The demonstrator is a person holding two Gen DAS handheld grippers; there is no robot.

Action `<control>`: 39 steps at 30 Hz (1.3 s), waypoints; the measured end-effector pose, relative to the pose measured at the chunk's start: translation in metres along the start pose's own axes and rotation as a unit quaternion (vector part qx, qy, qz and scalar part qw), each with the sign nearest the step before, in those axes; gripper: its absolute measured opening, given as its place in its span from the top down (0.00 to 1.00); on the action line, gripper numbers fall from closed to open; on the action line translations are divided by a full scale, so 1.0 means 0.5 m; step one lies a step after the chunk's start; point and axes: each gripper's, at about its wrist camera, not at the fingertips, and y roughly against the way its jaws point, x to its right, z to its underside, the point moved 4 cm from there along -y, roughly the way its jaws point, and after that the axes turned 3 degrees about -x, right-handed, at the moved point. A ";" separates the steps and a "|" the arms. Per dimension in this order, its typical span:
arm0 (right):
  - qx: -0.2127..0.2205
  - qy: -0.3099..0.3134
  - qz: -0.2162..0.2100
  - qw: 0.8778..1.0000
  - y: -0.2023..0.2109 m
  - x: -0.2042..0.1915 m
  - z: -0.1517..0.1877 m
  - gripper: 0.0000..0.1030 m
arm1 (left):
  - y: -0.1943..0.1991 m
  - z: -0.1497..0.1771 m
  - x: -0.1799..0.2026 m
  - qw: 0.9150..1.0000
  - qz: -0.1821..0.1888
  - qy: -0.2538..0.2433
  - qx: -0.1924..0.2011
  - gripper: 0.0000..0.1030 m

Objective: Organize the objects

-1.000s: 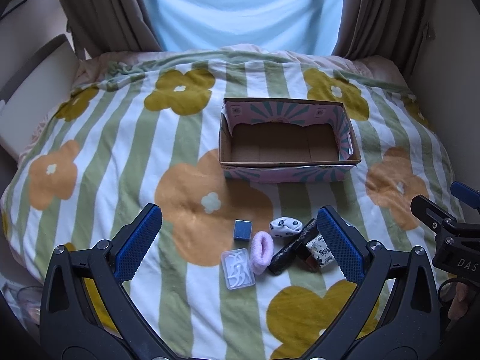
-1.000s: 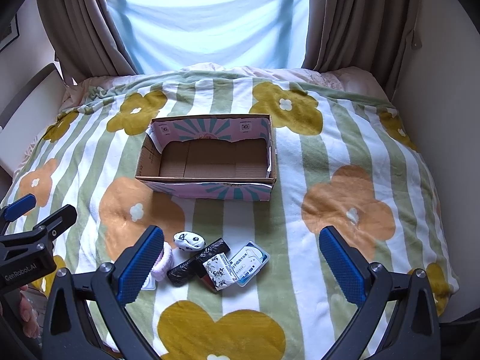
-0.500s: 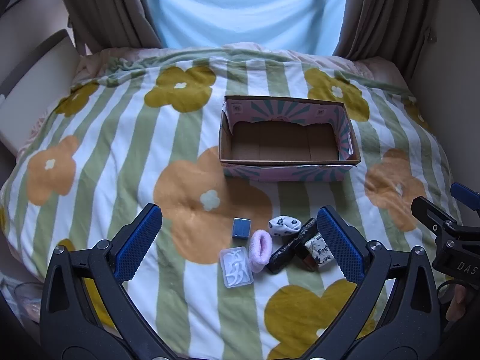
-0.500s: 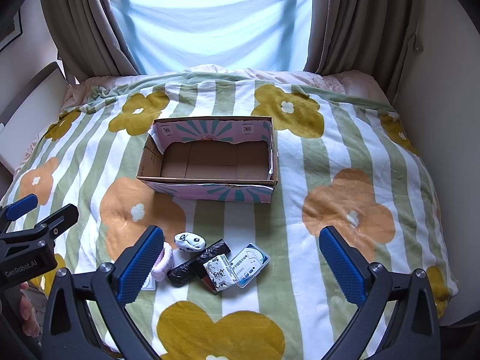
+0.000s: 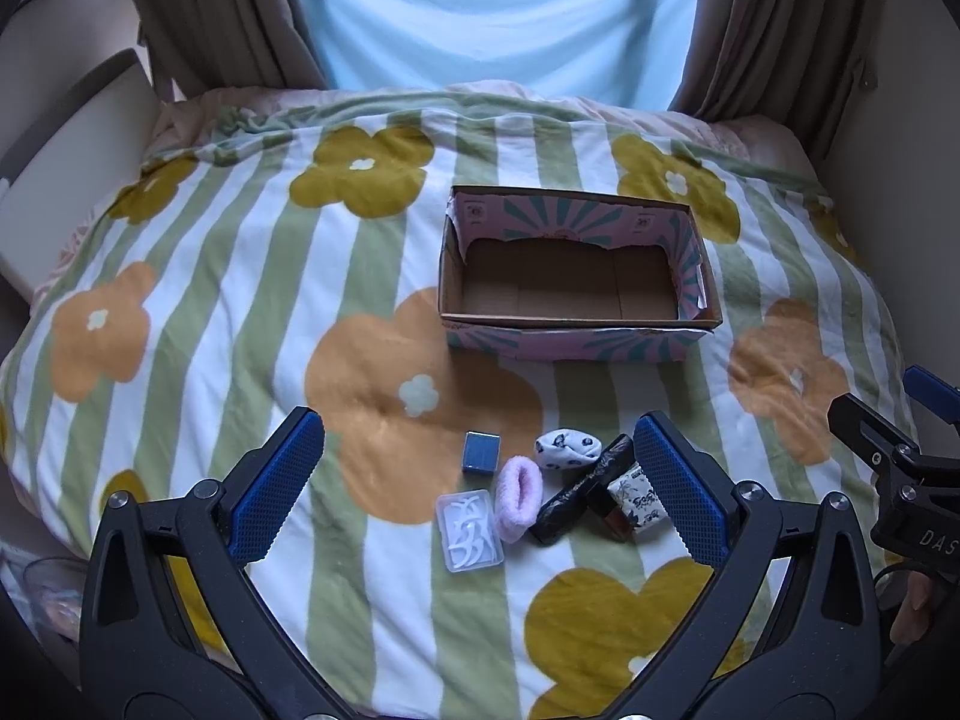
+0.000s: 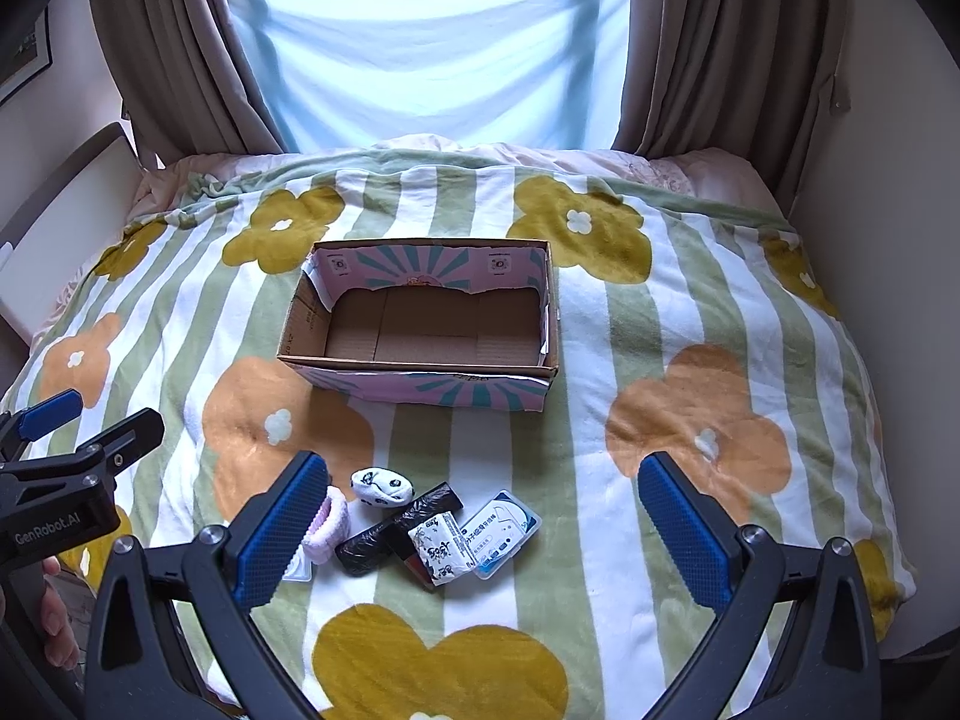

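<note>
An empty cardboard box [image 5: 576, 333] [image 6: 420, 381] with pink and teal sides stands open on the flowered bed. In front of it lies a cluster of small items: a blue square case [image 5: 481, 452], a clear plastic case [image 5: 470, 530], a pink fuzzy roll [image 5: 519, 498] [image 6: 327, 525], a black-and-white sock ball [image 5: 567, 449] [image 6: 381, 486], a black roll [image 5: 582, 498] [image 6: 396, 531], a patterned packet [image 5: 639, 498] [image 6: 441, 547] and a blue-white floss box [image 6: 501, 534]. My left gripper [image 5: 477, 486] hovers open above the cluster. My right gripper [image 6: 483, 522] is open too, above the same items.
The striped flower blanket [image 6: 690, 420] covers the whole bed. Curtains [image 6: 720, 42] and a covered window are at the far end. A white headboard panel [image 5: 66, 180] flanks the left side, a wall the right. A hand [image 6: 54, 612] holds the left gripper's handle.
Both views have shifted only slightly. The items and the box lie where they were, and both grippers stay open.
</note>
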 end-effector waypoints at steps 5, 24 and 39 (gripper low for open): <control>0.001 0.004 -0.002 1.000 0.000 -0.001 -0.001 0.00 | -0.001 0.000 0.000 1.000 0.001 0.001 0.000 0.01; 0.005 0.011 -0.009 1.000 0.000 0.004 -0.011 0.00 | -0.007 0.000 -0.008 1.000 0.012 0.002 -0.005 0.01; 0.011 0.023 -0.020 0.999 0.000 -0.002 -0.014 0.00 | -0.010 -0.005 -0.010 1.000 0.018 0.000 -0.006 0.01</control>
